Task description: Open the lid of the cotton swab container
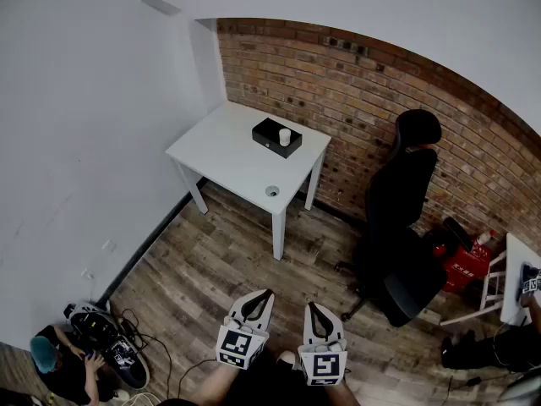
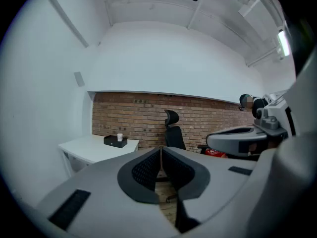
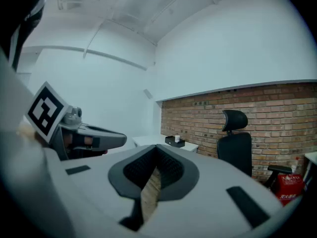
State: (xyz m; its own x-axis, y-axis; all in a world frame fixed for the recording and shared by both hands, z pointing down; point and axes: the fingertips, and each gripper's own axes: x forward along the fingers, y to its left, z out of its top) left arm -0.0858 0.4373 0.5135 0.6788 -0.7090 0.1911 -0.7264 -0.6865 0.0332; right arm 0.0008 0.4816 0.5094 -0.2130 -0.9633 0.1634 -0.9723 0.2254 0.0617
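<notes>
Meeting tip to tip, empty: fingers (image 2: 141, 172) of left gripper (image 1: 268, 293) and right gripper (image 1: 310, 304), well apart from the table (image 1: 228, 155).

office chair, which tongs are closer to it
Right. In the head view the right tongs are left of the black office chair. The left tongs are farther left, beyond the right ones. Neither touches it.
</notes>
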